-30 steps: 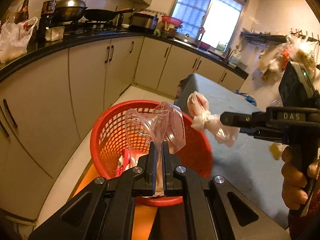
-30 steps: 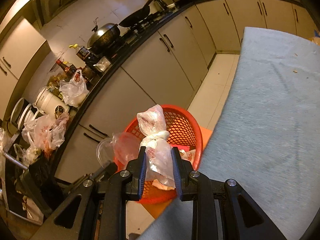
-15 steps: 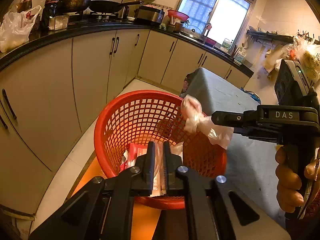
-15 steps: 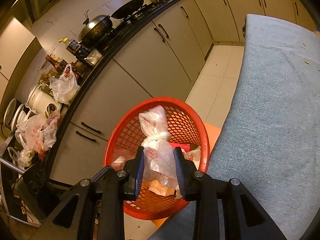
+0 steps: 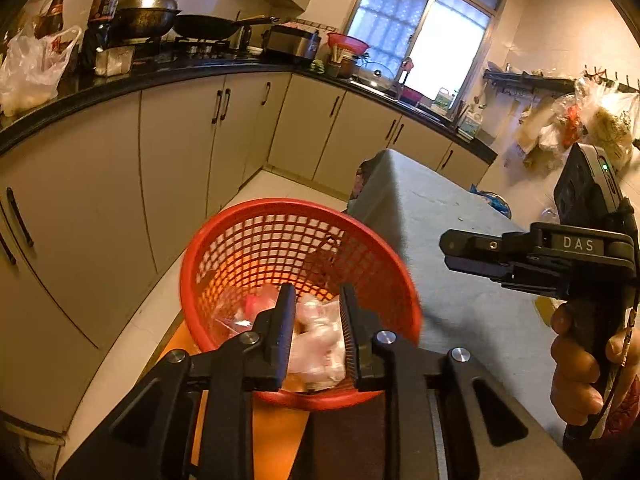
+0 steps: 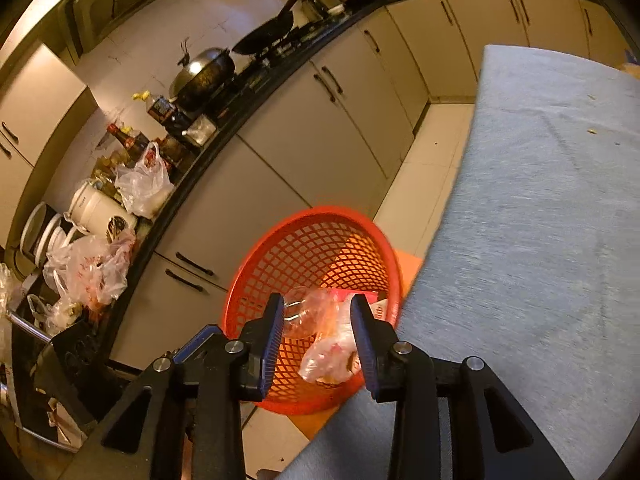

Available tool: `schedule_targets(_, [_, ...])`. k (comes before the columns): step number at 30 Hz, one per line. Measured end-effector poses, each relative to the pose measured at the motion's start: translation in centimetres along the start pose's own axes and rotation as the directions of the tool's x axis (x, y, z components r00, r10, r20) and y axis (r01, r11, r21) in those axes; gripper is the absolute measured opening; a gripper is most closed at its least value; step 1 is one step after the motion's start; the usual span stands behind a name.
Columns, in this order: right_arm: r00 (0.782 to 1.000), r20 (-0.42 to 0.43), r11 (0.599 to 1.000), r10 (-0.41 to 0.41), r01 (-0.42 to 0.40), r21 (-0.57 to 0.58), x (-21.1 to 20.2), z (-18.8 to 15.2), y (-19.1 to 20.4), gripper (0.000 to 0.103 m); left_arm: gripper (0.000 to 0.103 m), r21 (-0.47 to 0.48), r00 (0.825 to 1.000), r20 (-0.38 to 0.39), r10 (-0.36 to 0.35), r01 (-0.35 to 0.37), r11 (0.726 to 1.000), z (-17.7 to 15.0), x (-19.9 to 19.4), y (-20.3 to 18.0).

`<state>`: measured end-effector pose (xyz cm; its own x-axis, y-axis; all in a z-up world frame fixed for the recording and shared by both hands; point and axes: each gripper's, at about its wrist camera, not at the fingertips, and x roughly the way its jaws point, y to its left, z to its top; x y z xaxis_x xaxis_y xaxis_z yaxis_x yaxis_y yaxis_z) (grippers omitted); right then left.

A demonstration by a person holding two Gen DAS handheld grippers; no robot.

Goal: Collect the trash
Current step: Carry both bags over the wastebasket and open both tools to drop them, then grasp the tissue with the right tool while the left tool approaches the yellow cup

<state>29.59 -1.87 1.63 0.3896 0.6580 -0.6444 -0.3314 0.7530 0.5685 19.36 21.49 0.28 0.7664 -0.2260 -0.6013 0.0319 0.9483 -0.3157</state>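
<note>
A red mesh basket (image 5: pixel 224 256) (image 6: pixel 256 280) stands on the floor beside the grey-clothed table (image 5: pixel 460 264) (image 6: pixel 540 220). Crumpled clear and pinkish plastic bags (image 5: pixel 316 340) (image 6: pixel 328 356) lie inside it, with a clear plastic piece (image 6: pixel 304 312) and a red wrapper (image 6: pixel 356 294). My left gripper (image 5: pixel 316 300) is open and empty above the basket. My right gripper (image 6: pixel 318 306) is open and empty above the basket; in the left wrist view it (image 5: pixel 452 248) shows at the right over the table edge, held by a hand (image 5: pixel 580 364).
Beige cabinets (image 5: pixel 172 152) under a black counter (image 5: pixel 120 76) run along the left, with a wok (image 5: pixel 144 12), bottles and plastic bags (image 6: pixel 140 184). An orange mat (image 5: pixel 276 432) lies under the basket. Bags hang on the right wall (image 5: pixel 580 120).
Both grippers have opened. The left one's clear pink bag and the right one's knotted bag have dropped into the basket. The right gripper has drawn back to the right.
</note>
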Motion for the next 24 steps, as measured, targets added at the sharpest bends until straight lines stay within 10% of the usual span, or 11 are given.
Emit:
schedule_targets(12, [0.985, 0.152, 0.995, -0.079, 0.069, 0.072, -10.8, -2.7, -6.2, 0.038, 0.029, 0.131, 0.995, -0.016, -0.094, 0.095, 0.987, -0.2, -0.1, -8.8])
schedule_targets(24, [0.888, 0.361, 0.946, -0.286, 0.201, 0.254, -25.7, -5.7, -16.6, 0.047, 0.033, 0.274, 0.96, -0.192, -0.203, 0.251, 0.928, -2.9, 4.4, -23.1])
